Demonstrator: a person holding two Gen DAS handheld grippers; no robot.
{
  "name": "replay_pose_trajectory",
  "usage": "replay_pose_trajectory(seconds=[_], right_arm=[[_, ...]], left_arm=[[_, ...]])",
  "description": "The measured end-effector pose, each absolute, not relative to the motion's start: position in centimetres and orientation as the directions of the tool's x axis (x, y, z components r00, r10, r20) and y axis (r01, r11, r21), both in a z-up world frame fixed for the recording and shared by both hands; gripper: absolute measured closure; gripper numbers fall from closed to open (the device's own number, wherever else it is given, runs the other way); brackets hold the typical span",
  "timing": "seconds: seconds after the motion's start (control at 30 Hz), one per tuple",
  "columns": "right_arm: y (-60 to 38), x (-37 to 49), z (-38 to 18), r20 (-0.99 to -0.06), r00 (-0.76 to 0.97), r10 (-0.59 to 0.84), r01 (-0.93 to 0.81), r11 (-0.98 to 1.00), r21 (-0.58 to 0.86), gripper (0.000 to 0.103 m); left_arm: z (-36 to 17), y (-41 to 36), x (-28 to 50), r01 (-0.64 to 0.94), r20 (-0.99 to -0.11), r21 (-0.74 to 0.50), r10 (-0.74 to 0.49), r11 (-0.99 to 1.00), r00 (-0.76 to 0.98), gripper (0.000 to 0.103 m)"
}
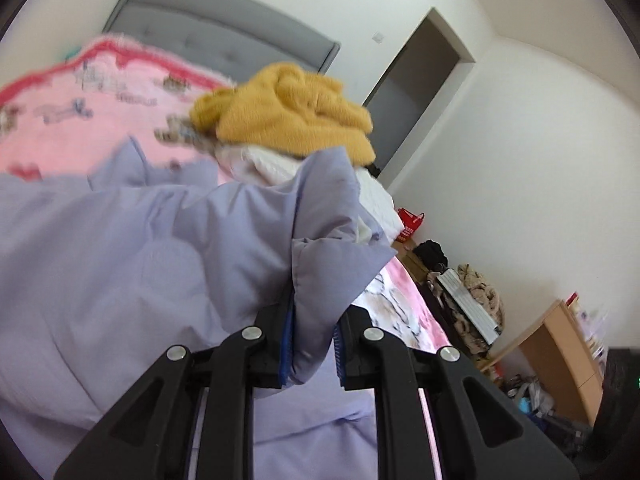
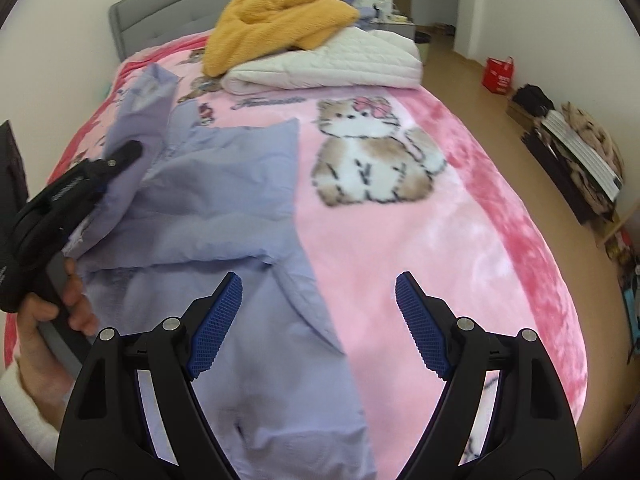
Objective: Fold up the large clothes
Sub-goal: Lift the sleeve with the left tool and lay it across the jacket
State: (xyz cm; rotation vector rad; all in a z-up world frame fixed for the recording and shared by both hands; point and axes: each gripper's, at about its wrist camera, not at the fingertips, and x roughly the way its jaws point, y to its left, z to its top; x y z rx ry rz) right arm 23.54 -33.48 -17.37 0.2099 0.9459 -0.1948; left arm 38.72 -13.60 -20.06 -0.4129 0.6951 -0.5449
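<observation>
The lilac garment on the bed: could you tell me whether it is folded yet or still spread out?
Only partly folded: the lilac garment lies mostly spread on the pink blanket, one part lifted in the shut left gripper.

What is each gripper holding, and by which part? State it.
The left gripper pinches the lavender shirt by a bunched fold at its edge. The right gripper holds nothing.

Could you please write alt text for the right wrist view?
Open right tongs hover over a lavender shirt spread on a pink cat blanket. At left, the left tongs pinch the shirt's edge.
</observation>
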Motion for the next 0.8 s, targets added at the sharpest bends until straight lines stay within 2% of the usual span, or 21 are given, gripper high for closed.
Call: replay_pose_trajectory(seconds=[0.17,0.27,0.3,0.37,0.4,0.43,0.5,0.6,0.7,0.8], right_arm=[[-35.1,23.4,-18.4,-0.832,0.548,-0.083,0.279,0.956,0.089,0.027],[-35.5,23.9,-18.5,-0.829,0.553,-0.080,0.260,0.962,0.081,0.027],[-35.5,24.2,-18.4,-0.828,0.555,-0.073,0.254,0.964,0.085,0.027],[-35.3,25.1,-17.8,-0.824,0.564,-0.057,0.234,0.968,0.094,0.024],[-35.2,25.5,-17.5,-0.820,0.570,-0.050,0.226,0.969,0.098,0.021],[-35.1,26.0,-17.0,-0.811,0.584,-0.038,0.211,0.972,0.106,0.019],[-34.6,27.5,-15.6,-0.777,0.630,0.019,0.152,0.977,0.147,0.014],[-33.6,30.4,-14.9,-0.742,0.648,0.171,0.024,0.969,0.245,0.013],[-32.3,33.8,-14.9,-0.712,0.623,0.323,-0.089,0.934,0.346,0.013],[-31.0,37.9,-15.9,-0.727,0.577,0.371,-0.119,0.920,0.374,0.012]], left_arm=[[-24.4,-16.2,39.8,0.281,-0.612,-0.470,-0.538,0.837,0.580,0.087],[-24.8,-16.7,39.9,0.298,-0.634,-0.432,-0.521,0.852,0.571,0.085],[-24.6,-16.7,40.1,0.304,-0.640,-0.429,-0.524,0.851,0.562,0.080],[-23.8,-17.1,40.1,0.367,-0.649,-0.440,-0.573,0.820,0.501,0.051],[-23.4,-17.4,39.8,0.400,-0.651,-0.448,-0.598,0.800,0.468,0.025],[-22.4,-17.3,39.3,0.448,-0.653,-0.447,-0.624,0.774,0.428,0.015],[-20.3,-16.2,38.0,0.499,-0.646,-0.393,-0.618,0.772,0.448,0.015],[-17.6,-12.0,37.0,0.517,-0.658,-0.328,-0.583,0.791,0.476,0.010],[-16.5,-6.2,38.0,0.444,-0.689,-0.292,-0.508,0.847,0.516,0.006],[-17.0,-0.9,40.1,0.335,-0.744,-0.252,-0.403,0.908,0.532,0.006]])
